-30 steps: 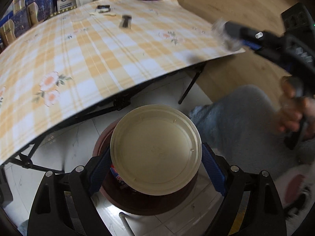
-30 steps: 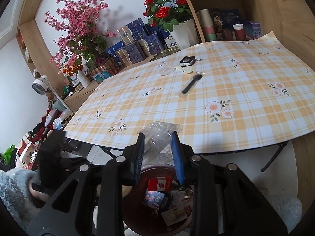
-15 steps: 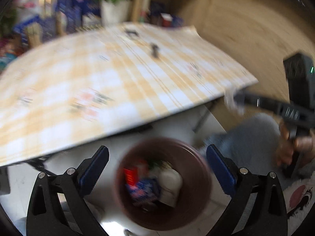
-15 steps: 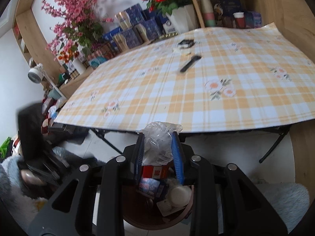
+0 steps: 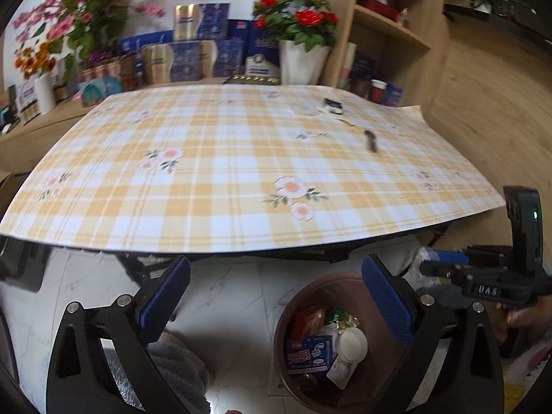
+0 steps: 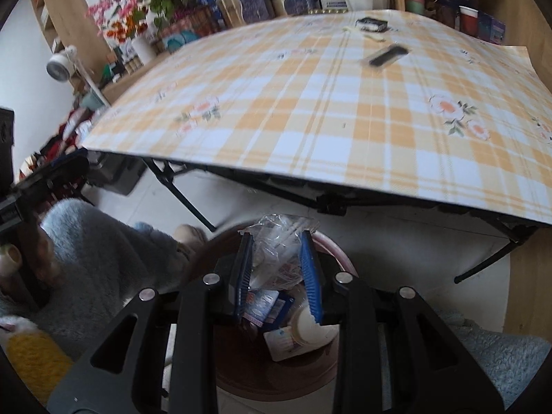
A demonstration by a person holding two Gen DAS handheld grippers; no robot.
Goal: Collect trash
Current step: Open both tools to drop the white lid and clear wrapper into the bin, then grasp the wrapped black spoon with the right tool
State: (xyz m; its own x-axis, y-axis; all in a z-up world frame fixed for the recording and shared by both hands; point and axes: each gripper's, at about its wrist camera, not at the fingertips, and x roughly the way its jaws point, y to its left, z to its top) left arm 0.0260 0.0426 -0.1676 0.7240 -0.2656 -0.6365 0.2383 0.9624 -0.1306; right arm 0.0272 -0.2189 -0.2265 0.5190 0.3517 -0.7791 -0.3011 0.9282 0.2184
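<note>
In the right wrist view my right gripper (image 6: pixel 276 241) is shut on a crumpled clear plastic wrapper (image 6: pixel 279 224), held just above the brown trash bin (image 6: pixel 339 257) on the floor. The bin holds several packets, a blue carton and a cream round lid (image 6: pixel 310 327). In the left wrist view my left gripper (image 5: pixel 274 276) stands wide open with nothing between its blue pads. There the bin (image 5: pixel 383 372) lies low right, partly behind the right finger. My right gripper (image 5: pixel 431 264) reaches in from the right edge with the wrapper (image 5: pixel 421 258).
A folding table under a yellow plaid cloth (image 5: pixel 241 179) overhangs the bin. On its far right side lie a black flat item (image 5: pixel 371 139) and a small dark packet (image 5: pixel 333 103). Boxes and flower pots line the back shelf. A person's grey fleece sleeve (image 6: pixel 103 241) is at left.
My left gripper let go of the cream round lid, which now lies in the bin, then opened wide and swung left and up. My right gripper sank with the wrapper toward the bin.
</note>
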